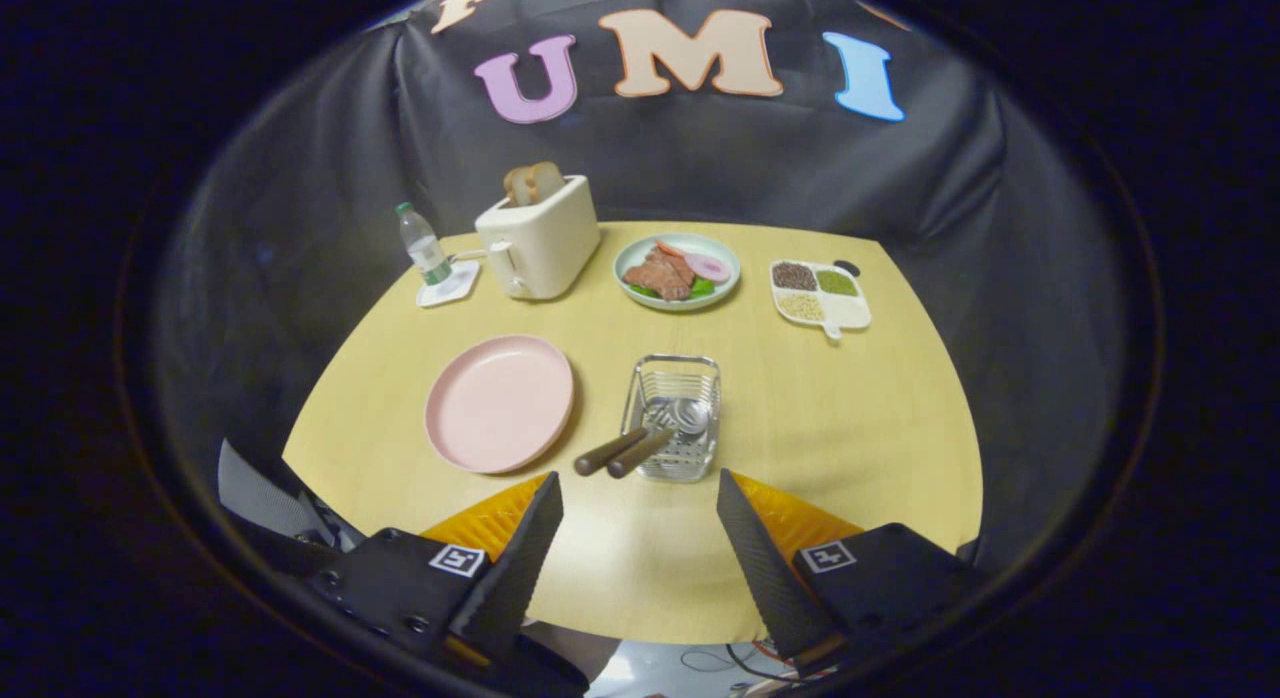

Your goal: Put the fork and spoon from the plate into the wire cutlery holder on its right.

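Gripper (pixel 638 523) open, fingers (pixel 520 563) spread wide, holding nothing, above near table (pixel 850 448) edge. Holder (pixel 673 415) just ahead of fingers, right of plate (pixel 499 402). Fork (pixel 640 440) and spoon (pixel 665 433) lie in holder, heads inside, brown handles jutting over near-left rim toward plate. Pink plate bare. Far side: bottle (pixel 424 246) on coaster, toaster (pixel 537 236) with bread, food dish (pixel 677 270), divided tray (pixel 820 296) at far right.

Cutlery in the holder, ahead of your fingers.
Your holder (pixel 673 415) sits right of the plate (pixel 499 402), fork (pixel 622 443) and spoon (pixel 662 435) in it, handles over its near rim. Behind: bottle (pixel 423 245), toaster (pixel 536 240), food dish (pixel 677 270), tray (pixel 820 295). Gripper (pixel 640 538) spread, apart.
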